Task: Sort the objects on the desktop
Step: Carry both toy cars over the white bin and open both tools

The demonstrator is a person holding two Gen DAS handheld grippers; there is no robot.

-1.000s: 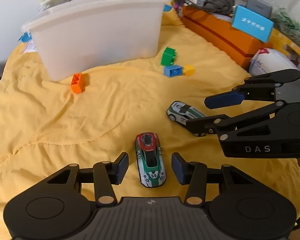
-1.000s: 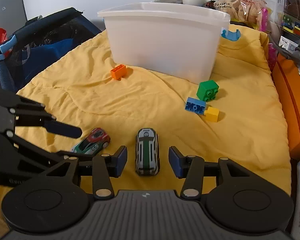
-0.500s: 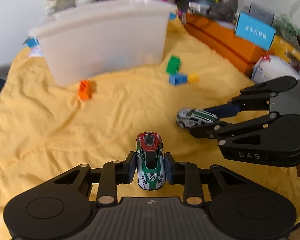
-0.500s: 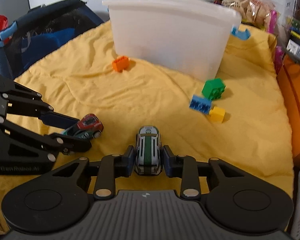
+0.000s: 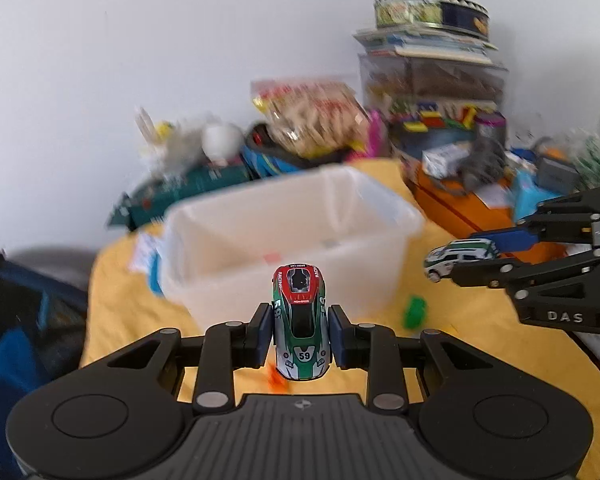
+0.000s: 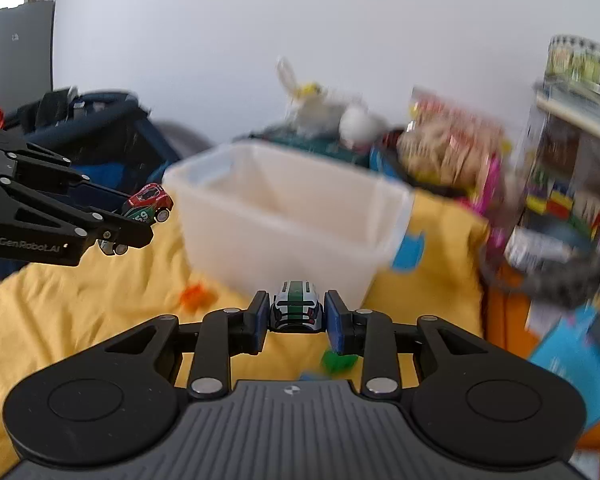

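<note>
My left gripper [image 5: 299, 330] is shut on a red, green and white toy car [image 5: 300, 320] marked 59, held in the air before the white plastic bin [image 5: 284, 236]. The same car [image 6: 148, 206] shows at the left of the right wrist view, in the left gripper [image 6: 134, 220]. My right gripper [image 6: 297, 316] is shut on a white toy car with a green stripe [image 6: 297, 310], also lifted, just in front of the bin [image 6: 284, 220]. That car [image 5: 460, 256] appears at the right of the left wrist view. The bin's inside looks almost bare.
A yellow cloth [image 6: 60, 320] covers the surface. On it lie a green block [image 5: 414, 312], an orange block [image 6: 194, 298] and a blue block, partly hidden behind the grippers. Cluttered toys, bags and boxes [image 5: 432, 128] stand behind and right of the bin. A dark blue bag [image 6: 100, 132] sits at left.
Both grippers closed on their cars, then rose off the cloth and tipped upward toward the bin. The bin's open top has come into view.
</note>
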